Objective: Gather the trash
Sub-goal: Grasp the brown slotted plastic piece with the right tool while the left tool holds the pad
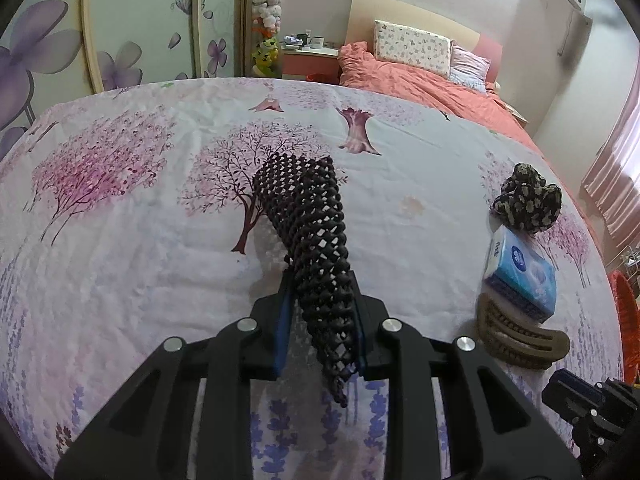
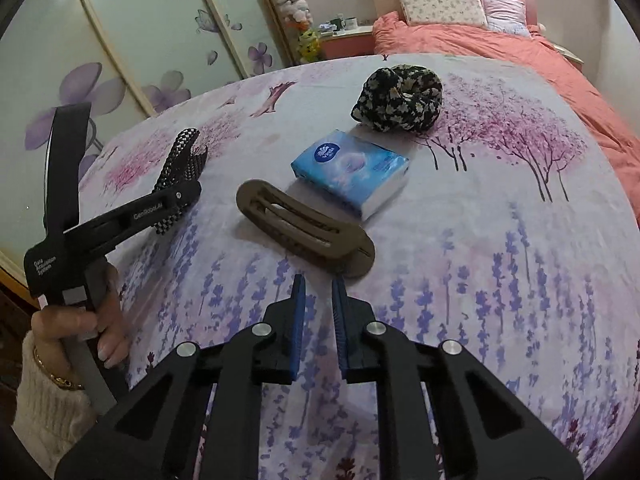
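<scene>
My left gripper (image 1: 320, 292) is shut on a black mesh piece (image 1: 316, 232), held above the flowered sheet (image 1: 140, 240); it also shows at the left of the right wrist view (image 2: 180, 168). My right gripper (image 2: 319, 284) is open a little and empty, just short of a brown hair clip (image 2: 304, 224). Beyond the clip lie a blue tissue pack (image 2: 352, 168) and a black floral scrunchie (image 2: 400, 100). In the left wrist view the clip (image 1: 520, 340), tissue pack (image 1: 520, 276) and scrunchie (image 1: 528, 200) lie to the right.
A bed with an orange duvet (image 1: 420, 76) and pillows lies behind. A nightstand with mugs (image 1: 310, 50) and a tower of plush toys (image 1: 268, 20) stand by the flowered wardrobe doors (image 1: 140, 20). An orange basket (image 1: 626, 320) is at the right edge.
</scene>
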`<state>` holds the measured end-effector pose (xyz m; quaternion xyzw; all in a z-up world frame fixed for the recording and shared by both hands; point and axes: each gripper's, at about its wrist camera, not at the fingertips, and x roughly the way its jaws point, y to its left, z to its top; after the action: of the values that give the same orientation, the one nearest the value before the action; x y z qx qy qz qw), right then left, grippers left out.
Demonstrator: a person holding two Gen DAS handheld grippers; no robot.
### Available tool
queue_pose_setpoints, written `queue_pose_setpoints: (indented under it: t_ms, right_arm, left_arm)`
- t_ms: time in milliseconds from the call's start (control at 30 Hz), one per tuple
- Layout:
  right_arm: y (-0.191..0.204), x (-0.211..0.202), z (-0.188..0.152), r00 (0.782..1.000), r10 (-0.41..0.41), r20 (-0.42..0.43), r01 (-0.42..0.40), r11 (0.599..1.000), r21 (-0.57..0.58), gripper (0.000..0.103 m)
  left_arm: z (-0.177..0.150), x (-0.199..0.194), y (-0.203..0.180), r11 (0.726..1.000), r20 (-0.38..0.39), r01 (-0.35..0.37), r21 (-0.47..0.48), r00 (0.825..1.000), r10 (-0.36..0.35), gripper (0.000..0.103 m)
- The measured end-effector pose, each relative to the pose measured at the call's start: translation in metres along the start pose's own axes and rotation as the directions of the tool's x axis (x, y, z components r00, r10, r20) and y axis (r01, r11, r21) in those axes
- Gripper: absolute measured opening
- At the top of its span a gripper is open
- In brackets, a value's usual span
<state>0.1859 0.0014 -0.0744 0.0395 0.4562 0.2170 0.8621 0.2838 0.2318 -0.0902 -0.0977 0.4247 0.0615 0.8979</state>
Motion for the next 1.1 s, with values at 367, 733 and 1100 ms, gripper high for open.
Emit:
queue_pose_setpoints:
  t_ms: [367, 733, 1100]
  right_arm:
    - [-0.028, -0.002, 0.017, 0.986, -0.139, 0.09, 0.13, 0.987, 0.099, 0.027]
    - [-0.03, 0.017, 0.021, 0.988, -0.154, 0.0, 0.154, 0.987, 0.046, 0.028]
    - [-0.026, -0.004, 0.012, 0.998, -0.02, 0.059, 0.017, 0.999, 0.049, 0.033]
  left_arm:
    - [0.0, 0.0, 0.0, 1.0, 0.0, 0.0, 0.0, 1.0, 0.0, 0.027]
    - [0.0, -0.001, -0.001, 1.0, 0.0, -0.001, 0.001, 1.0, 0.001, 0.027]
    - [-0.001, -0.001, -0.001, 1.0, 0.0, 0.002, -0.001, 1.0, -0.002, 0.027]
